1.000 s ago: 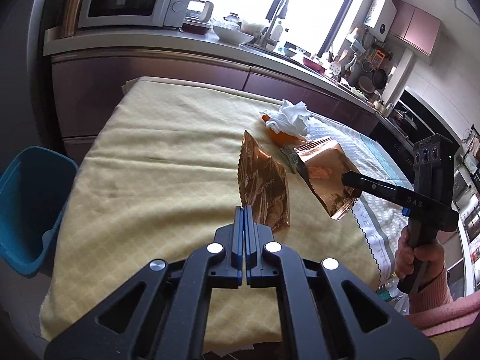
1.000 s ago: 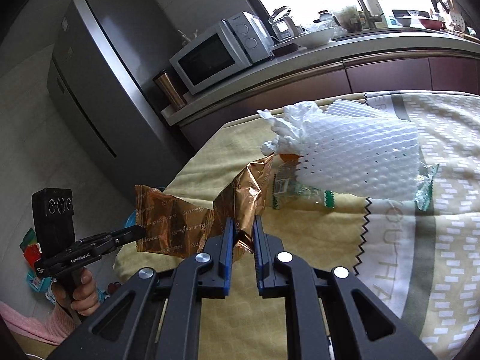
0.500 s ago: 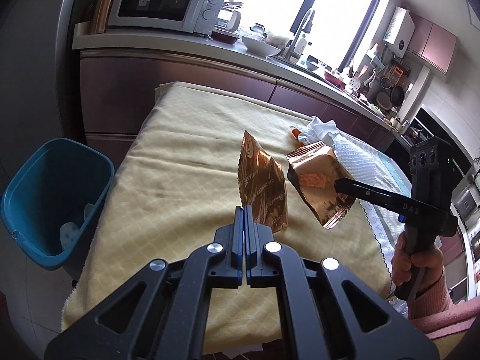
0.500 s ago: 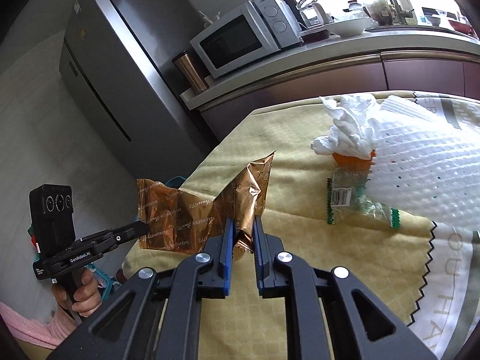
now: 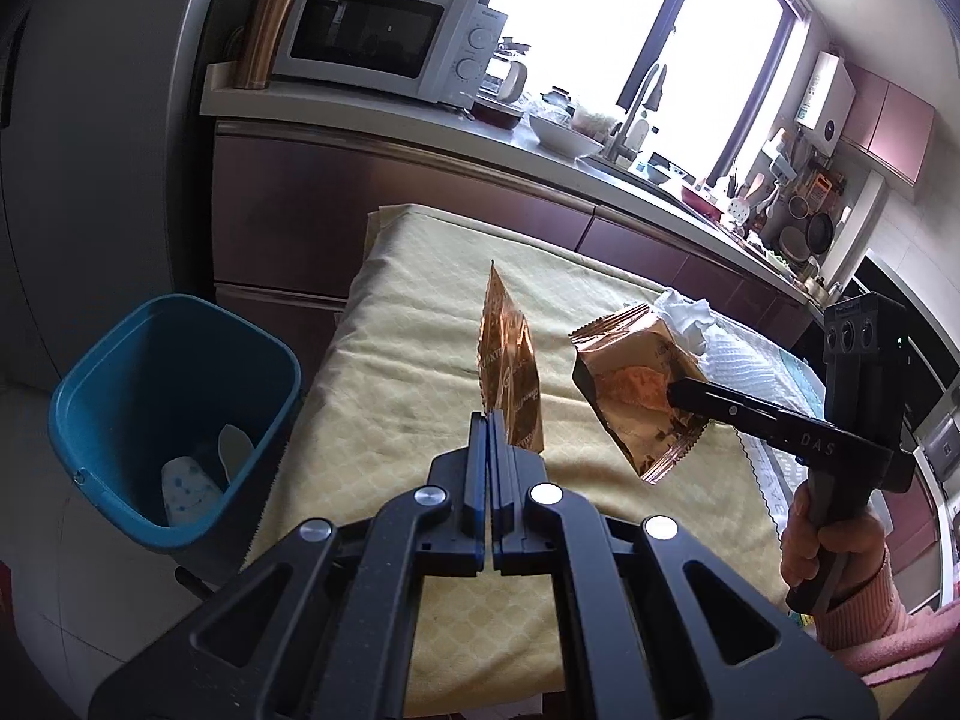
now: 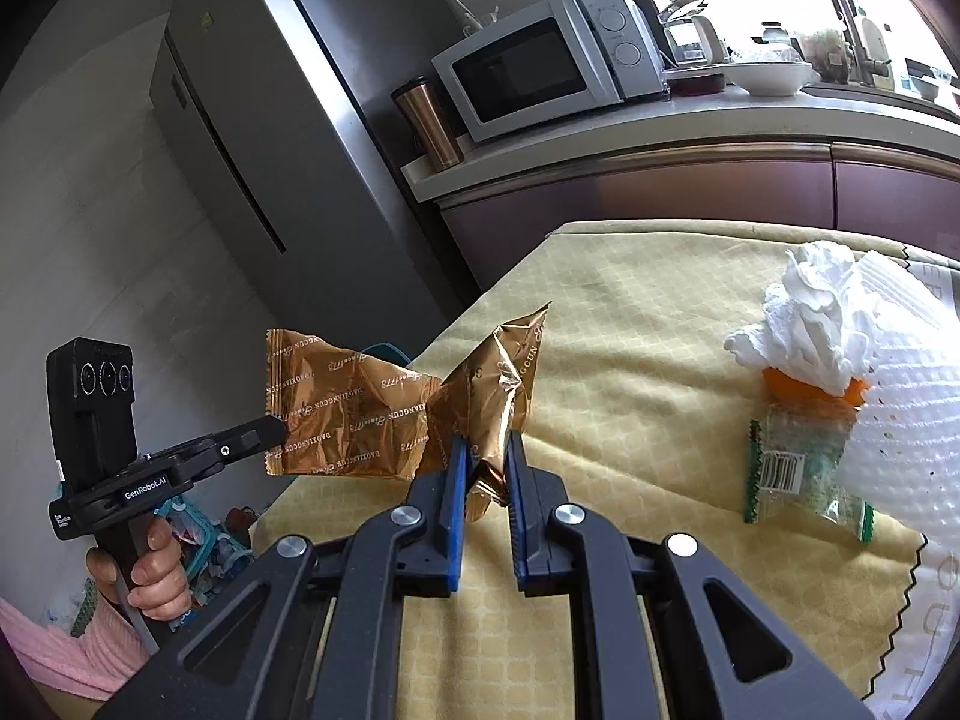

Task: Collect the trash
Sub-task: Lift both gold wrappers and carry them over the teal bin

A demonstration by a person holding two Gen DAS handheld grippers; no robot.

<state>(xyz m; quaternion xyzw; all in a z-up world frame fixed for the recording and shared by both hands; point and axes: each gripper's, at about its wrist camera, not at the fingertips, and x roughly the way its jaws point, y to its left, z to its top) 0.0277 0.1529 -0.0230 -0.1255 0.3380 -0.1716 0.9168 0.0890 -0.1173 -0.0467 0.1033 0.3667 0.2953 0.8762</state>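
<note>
My left gripper (image 5: 487, 420) is shut on a flat copper foil wrapper (image 5: 509, 373) and holds it above the yellow tablecloth (image 5: 408, 396). My right gripper (image 6: 485, 450) is shut on a second, crumpled copper foil wrapper (image 6: 495, 402), also held above the cloth. Each sees the other: the right gripper (image 5: 678, 390) with its wrapper (image 5: 642, 396), and the left gripper (image 6: 273, 429) with its wrapper (image 6: 348, 414). A blue trash bin (image 5: 174, 420) stands on the floor left of the table with some trash inside.
On the table lie a crumpled white tissue (image 6: 822, 324), an orange piece (image 6: 810, 390), a clear green-edged wrapper (image 6: 798, 468) and a white foam sheet (image 6: 912, 420). Behind are a counter with a microwave (image 5: 384, 54) and a fridge (image 6: 288, 138).
Both grippers have moved left with their wrappers, toward the table's left edge. The blue bin has come further into the left wrist view.
</note>
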